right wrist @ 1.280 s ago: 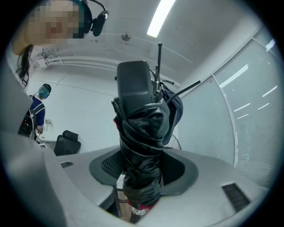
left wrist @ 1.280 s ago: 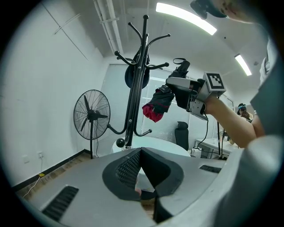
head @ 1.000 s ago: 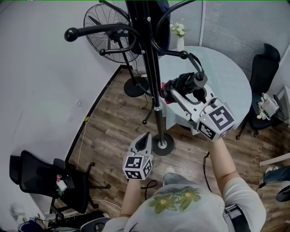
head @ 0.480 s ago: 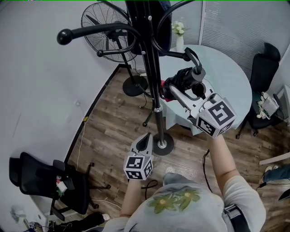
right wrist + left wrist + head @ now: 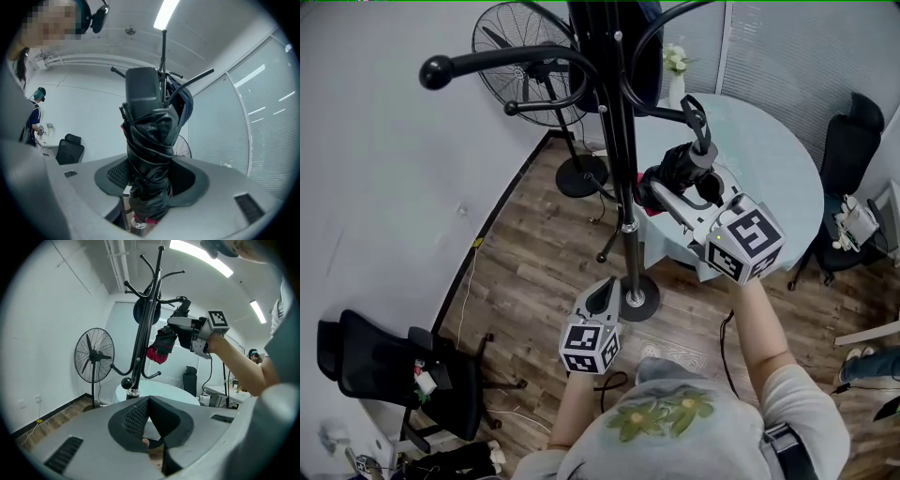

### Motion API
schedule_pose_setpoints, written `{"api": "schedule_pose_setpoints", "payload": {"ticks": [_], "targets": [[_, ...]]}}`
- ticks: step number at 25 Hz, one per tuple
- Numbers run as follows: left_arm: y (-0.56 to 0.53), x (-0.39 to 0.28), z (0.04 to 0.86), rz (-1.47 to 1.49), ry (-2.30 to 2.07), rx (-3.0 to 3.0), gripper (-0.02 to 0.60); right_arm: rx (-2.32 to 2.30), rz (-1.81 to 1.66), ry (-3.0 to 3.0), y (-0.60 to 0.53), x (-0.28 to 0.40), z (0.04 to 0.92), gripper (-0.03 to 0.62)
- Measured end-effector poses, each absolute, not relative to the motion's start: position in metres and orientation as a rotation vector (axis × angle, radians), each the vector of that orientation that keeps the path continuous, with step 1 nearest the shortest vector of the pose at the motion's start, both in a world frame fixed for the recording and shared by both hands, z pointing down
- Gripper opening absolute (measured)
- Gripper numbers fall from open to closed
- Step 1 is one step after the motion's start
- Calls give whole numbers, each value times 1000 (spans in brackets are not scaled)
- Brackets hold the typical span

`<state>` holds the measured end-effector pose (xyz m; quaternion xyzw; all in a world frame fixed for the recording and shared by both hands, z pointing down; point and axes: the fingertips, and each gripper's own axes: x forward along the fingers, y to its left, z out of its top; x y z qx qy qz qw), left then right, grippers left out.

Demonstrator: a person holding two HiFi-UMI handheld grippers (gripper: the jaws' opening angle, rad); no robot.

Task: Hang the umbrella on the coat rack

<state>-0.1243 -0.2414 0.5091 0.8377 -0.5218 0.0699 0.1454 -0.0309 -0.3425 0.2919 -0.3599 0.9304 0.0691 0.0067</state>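
Folded umbrella (image 5: 680, 167) is pinched in the right tongs (image 5: 675, 192), just beside the rack (image 5: 623, 169) pole, strap (image 5: 701, 120) up next to the low hook (image 5: 667, 111). Risks: the strap skips the hook's knob, the bundle knocks the pole, or an early release drops it. Room is open away from the rack over the surface (image 5: 769, 150); upper hooks (image 5: 656, 33) crowd overhead. The left tongs (image 5: 602, 291) are pressed together, empty, low by the rack's base.
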Motion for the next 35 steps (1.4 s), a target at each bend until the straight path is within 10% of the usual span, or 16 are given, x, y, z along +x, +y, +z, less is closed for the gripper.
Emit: {"api": "schedule_pose_setpoints", "payload": {"ticks": [35], "targets": [[-238, -138, 511, 197, -1524, 2393, 3, -1128, 166, 2970, -345, -42, 315, 227]]}}
